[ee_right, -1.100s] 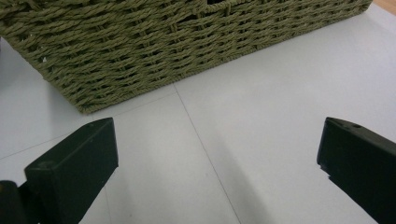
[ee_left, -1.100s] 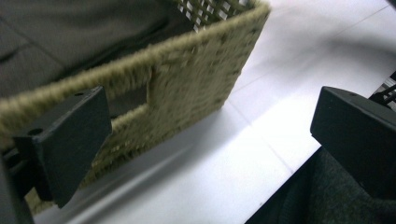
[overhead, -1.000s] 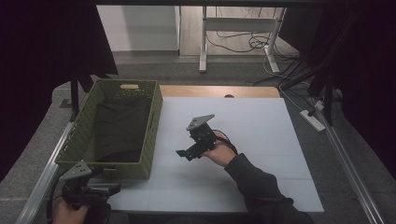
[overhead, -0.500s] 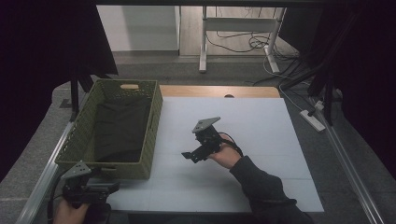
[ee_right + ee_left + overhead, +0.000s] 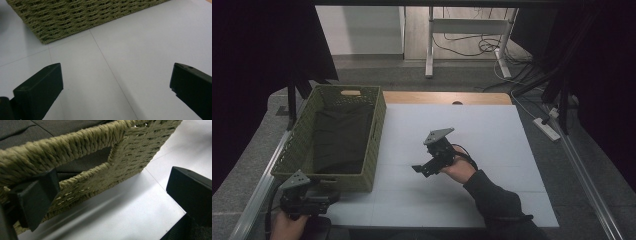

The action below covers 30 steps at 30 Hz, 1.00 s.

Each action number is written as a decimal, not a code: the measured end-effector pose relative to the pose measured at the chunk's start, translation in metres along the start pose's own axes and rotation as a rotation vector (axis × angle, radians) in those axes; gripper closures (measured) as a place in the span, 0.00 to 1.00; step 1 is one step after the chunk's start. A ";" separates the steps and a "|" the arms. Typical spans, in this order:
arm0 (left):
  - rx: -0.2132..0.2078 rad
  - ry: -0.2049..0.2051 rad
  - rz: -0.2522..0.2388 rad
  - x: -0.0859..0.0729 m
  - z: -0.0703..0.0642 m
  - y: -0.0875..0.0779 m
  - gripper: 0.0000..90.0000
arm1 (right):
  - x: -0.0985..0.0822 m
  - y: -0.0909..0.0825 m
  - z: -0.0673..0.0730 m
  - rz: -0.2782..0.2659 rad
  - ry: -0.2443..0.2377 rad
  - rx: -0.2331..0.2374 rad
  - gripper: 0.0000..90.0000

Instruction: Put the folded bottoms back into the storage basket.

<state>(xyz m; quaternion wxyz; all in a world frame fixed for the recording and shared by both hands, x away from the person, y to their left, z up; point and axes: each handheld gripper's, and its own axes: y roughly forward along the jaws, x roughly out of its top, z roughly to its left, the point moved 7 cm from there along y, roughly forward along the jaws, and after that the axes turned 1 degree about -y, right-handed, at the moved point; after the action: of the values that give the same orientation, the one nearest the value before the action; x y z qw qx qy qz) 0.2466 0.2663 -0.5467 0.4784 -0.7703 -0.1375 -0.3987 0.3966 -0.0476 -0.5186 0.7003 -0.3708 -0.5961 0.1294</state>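
Observation:
An olive woven basket (image 5: 373,145) stands on the left of the white table top (image 5: 497,135), with a dark cloth (image 5: 341,137) lying inside. My left gripper (image 5: 332,199) sits at the table's near left corner, just before the basket's near wall. In the left gripper view the basket's handle hole (image 5: 82,162) is close ahead and the left gripper (image 5: 112,182) is open with nothing held. My right gripper (image 5: 420,170) hovers mid-table, right of the basket and pointing at it. In its own view the right gripper (image 5: 116,72) is open over bare table, the basket corner (image 5: 50,27) ahead.
A wooden strip (image 5: 447,97) edges the table's far side. A metal rail (image 5: 257,190) runs along the left edge. On the floor to the right lie a power strip (image 5: 546,129) and cables. A white table frame (image 5: 429,45) stands behind.
My right gripper has drifted a little to the right and nearer, away from the basket. The left gripper has stayed in place.

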 end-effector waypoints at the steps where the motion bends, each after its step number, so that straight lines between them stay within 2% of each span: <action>1: -0.001 0.000 0.000 0.000 0.000 0.000 0.00 | -0.001 -0.001 0.000 -0.001 0.000 -0.001 0.00; 13: -0.006 -0.004 -0.003 0.000 0.000 0.000 0.00 | -0.007 -0.016 -0.003 -0.025 0.017 -0.015 0.00; 30: -0.010 -0.008 -0.006 0.000 0.001 0.000 0.00 | -0.034 -0.036 -0.010 -0.029 0.068 -0.039 0.00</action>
<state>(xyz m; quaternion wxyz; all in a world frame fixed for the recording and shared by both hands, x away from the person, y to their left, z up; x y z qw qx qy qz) 0.2467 0.2670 -0.5468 0.4727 -0.7739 -0.1395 -0.3978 0.3883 -0.0971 -0.5198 0.7146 -0.3800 -0.5796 0.0949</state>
